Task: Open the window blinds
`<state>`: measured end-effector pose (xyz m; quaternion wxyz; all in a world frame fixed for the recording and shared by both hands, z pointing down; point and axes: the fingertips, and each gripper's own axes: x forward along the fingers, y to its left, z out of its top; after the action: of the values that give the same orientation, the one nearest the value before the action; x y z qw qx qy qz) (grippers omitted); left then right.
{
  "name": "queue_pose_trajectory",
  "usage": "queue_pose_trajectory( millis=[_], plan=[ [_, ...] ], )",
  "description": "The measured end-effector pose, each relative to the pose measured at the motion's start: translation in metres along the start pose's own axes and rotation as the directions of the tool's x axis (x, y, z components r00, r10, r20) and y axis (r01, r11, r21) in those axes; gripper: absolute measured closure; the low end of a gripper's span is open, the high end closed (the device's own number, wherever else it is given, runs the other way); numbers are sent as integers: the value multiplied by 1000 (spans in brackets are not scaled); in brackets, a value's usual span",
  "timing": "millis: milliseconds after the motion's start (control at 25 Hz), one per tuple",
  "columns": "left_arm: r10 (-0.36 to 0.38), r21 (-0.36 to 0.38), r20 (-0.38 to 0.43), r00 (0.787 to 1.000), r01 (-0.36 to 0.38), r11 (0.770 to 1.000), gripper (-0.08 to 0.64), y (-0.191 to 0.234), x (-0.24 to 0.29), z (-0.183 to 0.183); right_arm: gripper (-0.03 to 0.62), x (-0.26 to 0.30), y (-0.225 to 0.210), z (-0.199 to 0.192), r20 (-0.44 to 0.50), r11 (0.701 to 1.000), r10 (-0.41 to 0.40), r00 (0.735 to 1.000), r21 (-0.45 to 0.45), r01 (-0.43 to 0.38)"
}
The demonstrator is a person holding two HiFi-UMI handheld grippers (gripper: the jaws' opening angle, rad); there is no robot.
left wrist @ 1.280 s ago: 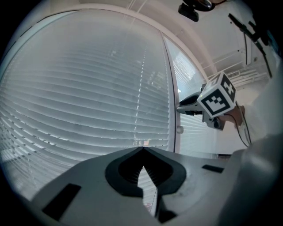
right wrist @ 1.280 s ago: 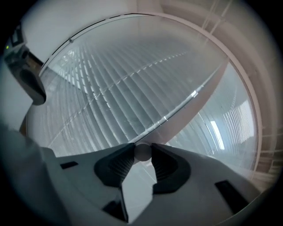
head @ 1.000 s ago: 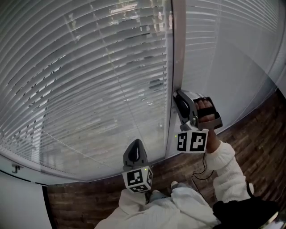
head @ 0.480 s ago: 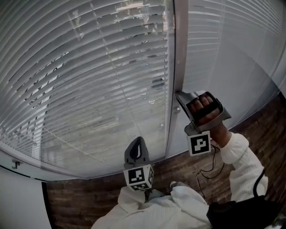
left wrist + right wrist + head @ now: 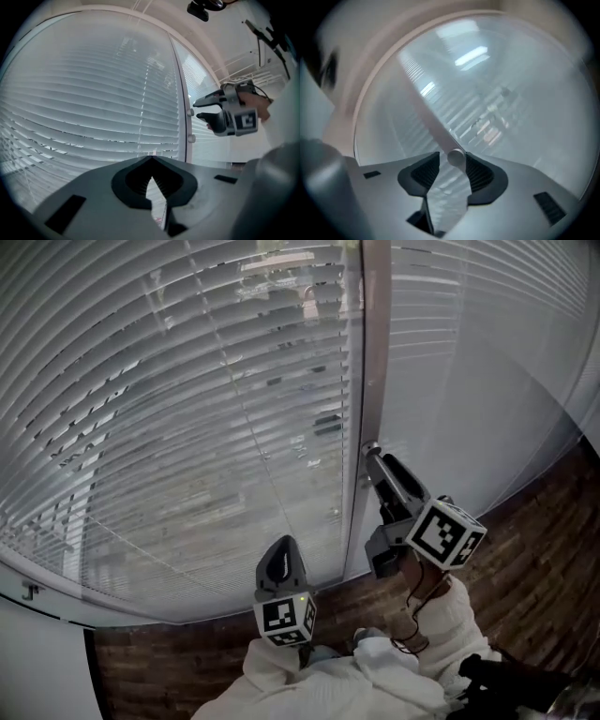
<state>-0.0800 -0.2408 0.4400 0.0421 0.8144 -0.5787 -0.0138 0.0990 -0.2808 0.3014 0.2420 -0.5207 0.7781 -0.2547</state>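
Pointing at the window frame [image 5: 366, 352], the right gripper [image 5: 372, 455] is held with its tips on either side of a small round knob [image 5: 456, 157] mounted on that frame. Its jaws have just been opening and are now spread wide. The knob is seen between the two ribbed pads, close against the right one, with a gap on its left side, so it is not clamped.

The left gripper [image 5: 284, 547] is held nearer and to the left, aimed at the glass. Its jaws are brought together at the tips and nothing is between them.

The window blinds [image 5: 178, 409] are found on the far side of both grippers, filling the large pane left of the frame. Their white slats are tilted part-way, so strips of the outdoors are seen between them. More slats [image 5: 469, 324] are seen in the pane right of the frame.

In the left gripper view a second knob [image 5: 191, 138] is made out on the frame, just below the first. Dark wooden floor [image 5: 534, 531] is seen below the window.
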Motion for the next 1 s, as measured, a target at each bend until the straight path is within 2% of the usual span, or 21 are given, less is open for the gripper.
queue_pose_trajectory(
  millis=[40,80,120,160,200,360,520,560,680,720,760,800,840,920,1000],
  plan=[
    [-4,0,1,1000,4,1000,561,0,1,0,430,0,-4,0,34,956,11,999,292,-21],
    [-8,0,3,1000,8,1000,561,-1,2,1,430,2,-9,0,63,873,12,998,486,-41],
    [-13,-2,4,1000,13,1000,561,-1,3,1,430,6,-13,0,82,805,9,997,591,-55],
    [-18,-4,4,1000,18,1000,561,-3,3,0,430,10,-17,-1,89,769,-1,996,636,-56],
    [-24,-5,3,1000,24,1000,561,-4,3,-1,430,13,-19,-2,90,756,-12,996,652,-50],
    [-35,-12,-10,999,35,999,561,-6,-1,-7,430,20,-14,-1,76,738,-16,997,673,-39],
    [-27,-23,-6,1000,27,999,561,-1,1,-7,437,21,-14,-1,61,738,-57,996,675,1],
    [-25,-22,-3,1000,25,999,561,0,1,-7,457,21,-15,-1,64,735,-63,996,678,3],
    [-20,-26,2,1000,20,999,561,4,2,-6,459,20,-17,-2,60,720,-69,996,694,8],
    [-19,-30,2,1000,19,999,561,5,3,-6,460,19,-17,-2,52,723,-71,996,690,16],
    [-19,-33,3,1000,19,999,561,5,3,-6,460,19,-16,-1,43,740,-71,997,672,24],
    [-20,-35,4,1000,20,999,561,5,4,-5,462,20,-15,0,34,775,-70,997,632,33],
    [-23,-34,6,1000,23,999,561,5,4,-5,462,20,-13,2,24,822,-68,997,567,42],
    [-34,-26,12,999,34,999,561,1,5,-3,462,22,-8,5,4,912,-60,998,406,53],
    [-45,-18,18,999,46,999,561,-3,6,-1,462,25,-5,7,-26,962,-52,998,267,57]
  ],
)
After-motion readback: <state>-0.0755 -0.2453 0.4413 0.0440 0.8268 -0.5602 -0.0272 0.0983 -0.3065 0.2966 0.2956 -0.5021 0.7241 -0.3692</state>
